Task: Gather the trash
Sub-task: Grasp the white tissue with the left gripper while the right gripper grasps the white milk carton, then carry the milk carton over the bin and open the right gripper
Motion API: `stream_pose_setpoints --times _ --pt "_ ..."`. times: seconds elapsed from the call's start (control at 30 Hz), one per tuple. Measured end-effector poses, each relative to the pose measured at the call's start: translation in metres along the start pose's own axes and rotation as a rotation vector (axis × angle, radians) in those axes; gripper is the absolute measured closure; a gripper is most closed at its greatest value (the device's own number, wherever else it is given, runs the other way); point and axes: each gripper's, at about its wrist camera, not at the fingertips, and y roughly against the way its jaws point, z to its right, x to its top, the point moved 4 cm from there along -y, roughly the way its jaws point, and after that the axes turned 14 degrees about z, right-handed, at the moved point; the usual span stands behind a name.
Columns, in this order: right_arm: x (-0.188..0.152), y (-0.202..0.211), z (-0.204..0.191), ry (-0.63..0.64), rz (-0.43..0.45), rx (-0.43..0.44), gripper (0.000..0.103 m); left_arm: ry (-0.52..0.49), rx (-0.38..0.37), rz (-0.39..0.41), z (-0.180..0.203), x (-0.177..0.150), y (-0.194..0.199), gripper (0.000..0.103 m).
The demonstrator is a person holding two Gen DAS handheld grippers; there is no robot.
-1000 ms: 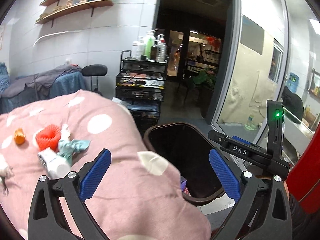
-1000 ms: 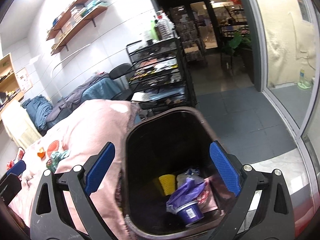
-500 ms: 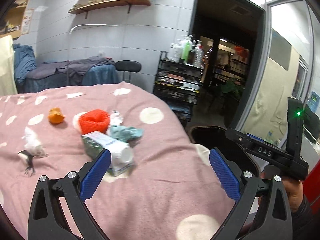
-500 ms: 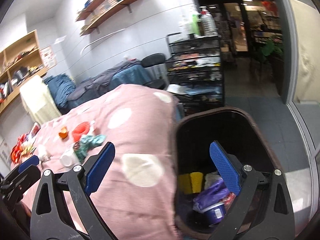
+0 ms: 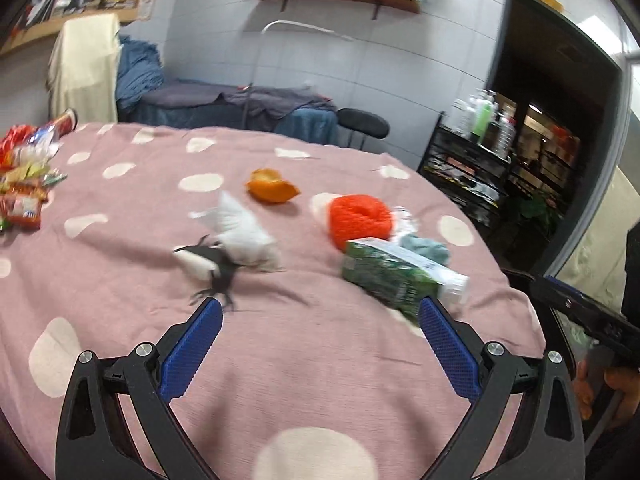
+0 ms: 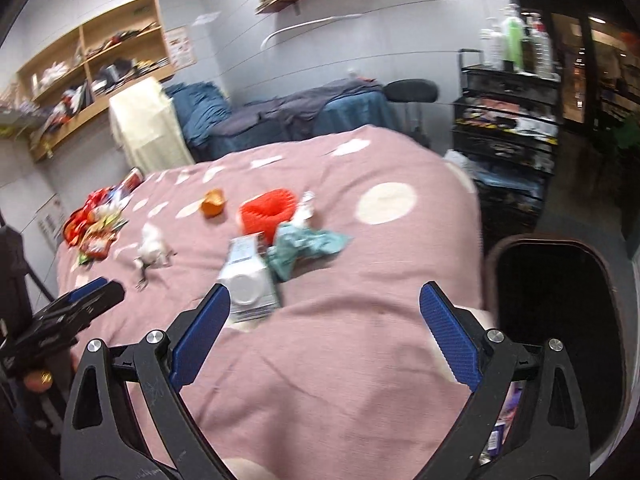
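Trash lies on a pink dotted tablecloth (image 5: 320, 360): a green and white carton (image 5: 396, 276), an orange mesh ball (image 5: 359, 219), a teal crumpled cloth (image 5: 426, 249), orange peel (image 5: 272, 189), a white wad with black stems (image 5: 236, 240). My left gripper (image 5: 318, 336) is open and empty above the cloth, short of them. My right gripper (image 6: 326, 328) is open and empty; the carton (image 6: 248, 280) lies by its left finger. The dark bin (image 6: 552, 320) stands at the table's right edge.
Snack wrappers (image 6: 96, 224) lie at the table's far left. A black cart with bottles (image 6: 508, 112), a stool (image 6: 412, 92) and a bed with blue covers (image 6: 288, 120) stand behind. Wall shelves hang above. The left gripper's body (image 6: 60, 328) shows at the right view's left.
Both grippers have swung left, away from the bin and over the table. The trash items now sit nearer the middle of both views. Both stay open.
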Motion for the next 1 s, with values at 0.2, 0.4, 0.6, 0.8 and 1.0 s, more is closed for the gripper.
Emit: stream_pose_setpoints --times 0.2,0.4,0.6,0.8,1.0 --pt "-0.005 -0.03 -0.039 0.067 -0.091 0.095 0.009 0.067 0.031 -0.054 -0.035 0.014 -0.026 0.009" --pt "-0.017 -0.073 -0.06 0.089 -0.265 0.146 0.022 0.06 0.079 -0.132 -0.044 0.021 -0.068 0.01" --pt "-0.027 -0.112 -0.068 0.087 -0.382 0.153 0.034 0.047 0.112 -0.206 -0.052 0.017 -0.091 0.029" --pt "-0.034 -0.131 -0.073 0.105 -0.417 0.131 0.051 0.098 0.12 -0.201 -0.064 0.016 -0.087 0.066" --pt "-0.031 -0.116 -0.068 0.049 -0.376 0.187 0.051 0.121 0.102 -0.145 -0.063 0.021 -0.07 0.072"
